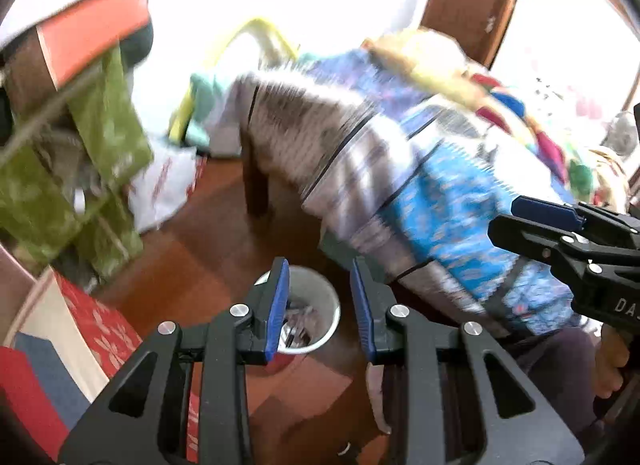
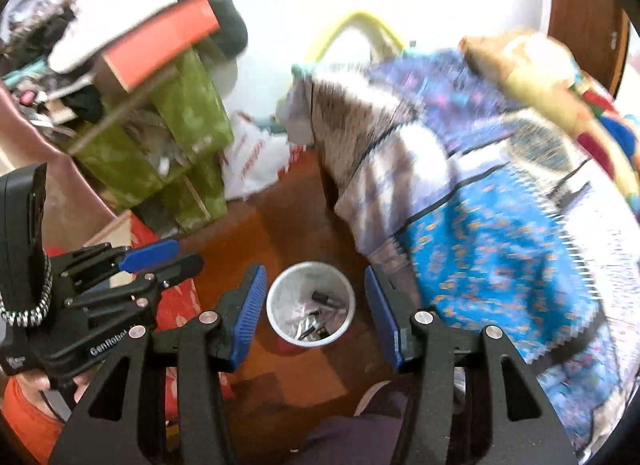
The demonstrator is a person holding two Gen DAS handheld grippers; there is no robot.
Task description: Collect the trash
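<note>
Both grippers, left (image 1: 320, 305) and right (image 2: 316, 315), hang with fingers spread and empty above the bin (image 2: 311, 303), which already holds scraps; further trash is not discernible.

Daylight from behind blows the upper background out to white in both views. Strong motion blur smears the patterned bedspread (image 1: 440, 169) and green bags (image 2: 188, 133). Fisheye bends edges; corners black.
</note>
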